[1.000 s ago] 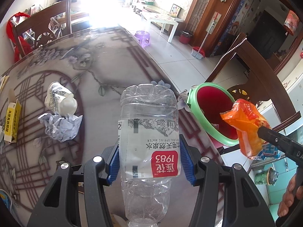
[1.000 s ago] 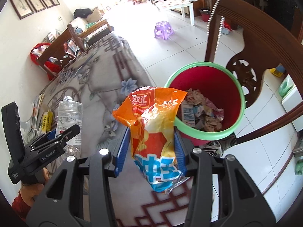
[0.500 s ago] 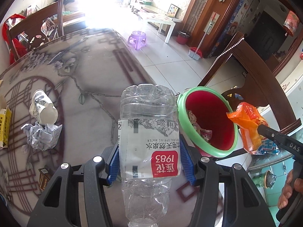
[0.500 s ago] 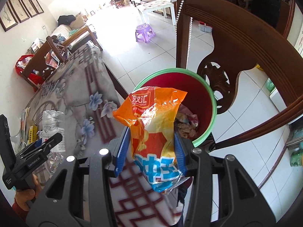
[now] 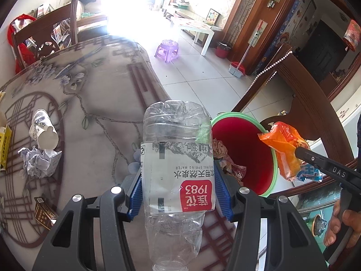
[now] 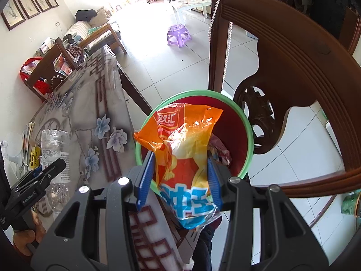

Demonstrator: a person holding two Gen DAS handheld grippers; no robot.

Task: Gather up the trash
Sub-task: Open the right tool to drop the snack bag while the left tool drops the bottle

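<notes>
My left gripper (image 5: 178, 192) is shut on a crushed clear plastic water bottle (image 5: 177, 158) with a red 1983 label, held over the table's right edge beside the bin. My right gripper (image 6: 180, 178) is shut on an orange and blue snack bag (image 6: 182, 149), held over the red trash bin with a green rim (image 6: 249, 135). The bin (image 5: 274, 164) stands on the floor by the table and holds several wrappers. The bag (image 5: 285, 151) and right gripper show in the left wrist view; the bottle (image 6: 53, 149) shows in the right wrist view.
A paper cup (image 5: 44, 128), crumpled paper (image 5: 38, 163), a yellow box (image 5: 4, 146) and a small brown box (image 5: 44, 212) lie on the patterned table (image 5: 94, 85). A wooden chair (image 6: 293, 72) stands right behind the bin. A purple stool (image 5: 168, 49) stands on the tiled floor.
Both grippers moved toward the bin. The snack bag now hangs over the bin's mouth, and the bottle has come to the table edge next to the bin.
</notes>
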